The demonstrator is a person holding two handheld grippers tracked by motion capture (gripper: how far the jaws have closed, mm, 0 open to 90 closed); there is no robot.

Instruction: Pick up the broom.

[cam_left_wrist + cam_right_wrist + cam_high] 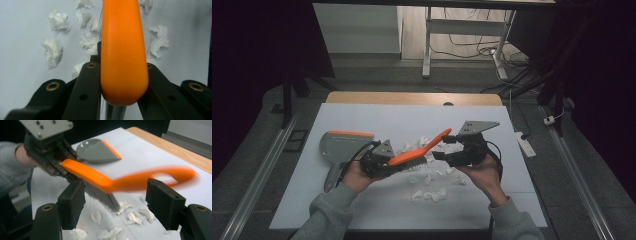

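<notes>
The left gripper (379,159) is clamped on the head end of the orange brush (419,148), holding it above the table (362,205) with the handle angled up and right. The right gripper (447,147) stands wide apart, empty, its jaws either side of the blurred handle. Nearest lie scattered paper scraps (429,194), light and easily blown. The brush looks stiff, light, smooth plastic; the looped handle seems the best grip. Farther left rests the grey dustpan (339,146).
</notes>
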